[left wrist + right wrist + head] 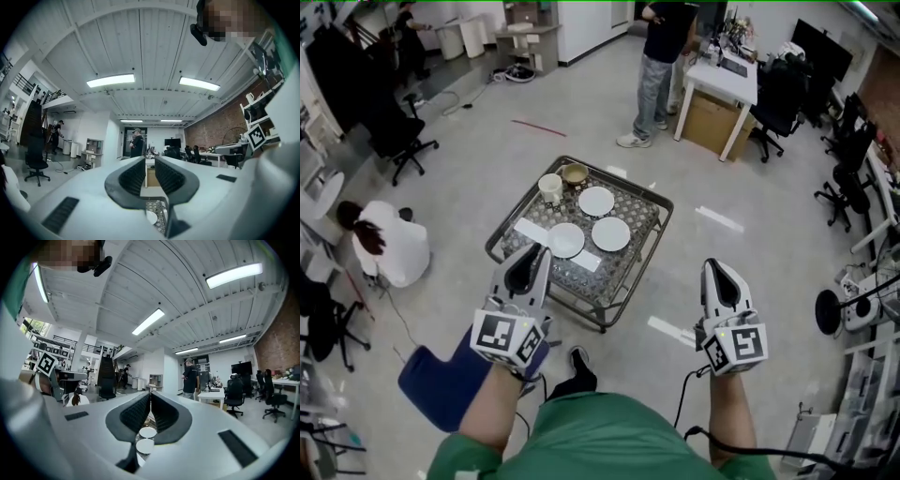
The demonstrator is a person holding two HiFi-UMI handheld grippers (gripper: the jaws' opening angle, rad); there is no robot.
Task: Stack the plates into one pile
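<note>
Three white plates lie apart on a low metal mesh table [633, 258]: one at the back [596, 201], one at the right [610, 233], one at the front [566, 240]. My left gripper [534, 253] hovers over the table's near left corner, close to the front plate; a narrow gap shows between its jaws [150, 160] and nothing is in it. My right gripper [715, 268] hangs over the floor, right of the table, shut and empty [150, 393]. Two plates [147, 432] [144, 445] show below its jaws, far off.
A cup [550, 187] and a bowl [574, 173] stand at the table's back left corner, with paper sheets [528, 231] on the mesh. A person [661, 56] stands by a white desk [722, 80]; another [389, 246] crouches at the left. Office chairs [398, 131] ring the room.
</note>
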